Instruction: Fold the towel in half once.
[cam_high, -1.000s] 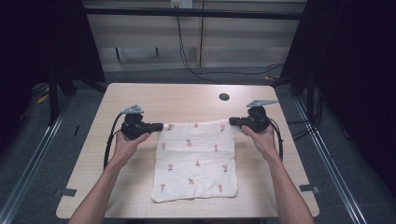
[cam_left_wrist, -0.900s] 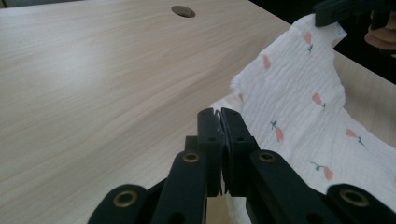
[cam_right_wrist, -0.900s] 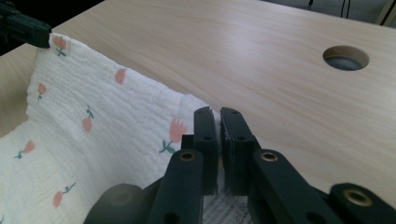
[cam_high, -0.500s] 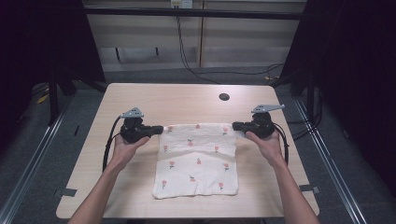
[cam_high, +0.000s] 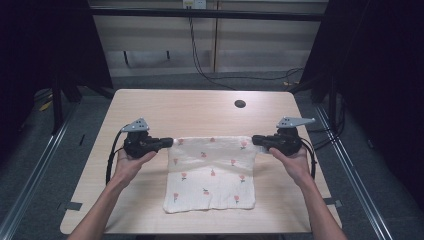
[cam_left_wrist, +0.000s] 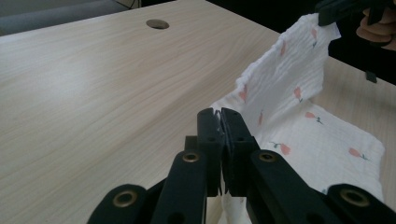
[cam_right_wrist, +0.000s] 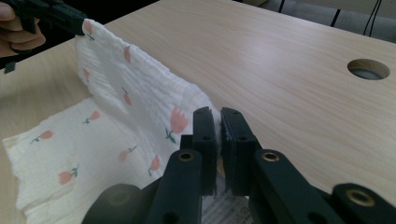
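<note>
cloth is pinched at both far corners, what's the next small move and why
Probably carry both corners toward the person to fold the cloth in half. The left gripper and right gripper are each shut on a far corner, that edge is lifted and taut between them, and the near half lies flat on the table.

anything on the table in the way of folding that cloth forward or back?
Nothing visible. The cloth is pinched at its two far corners by the left gripper and right gripper. The table around it is bare wood; a cable hole sits farther back.
</note>
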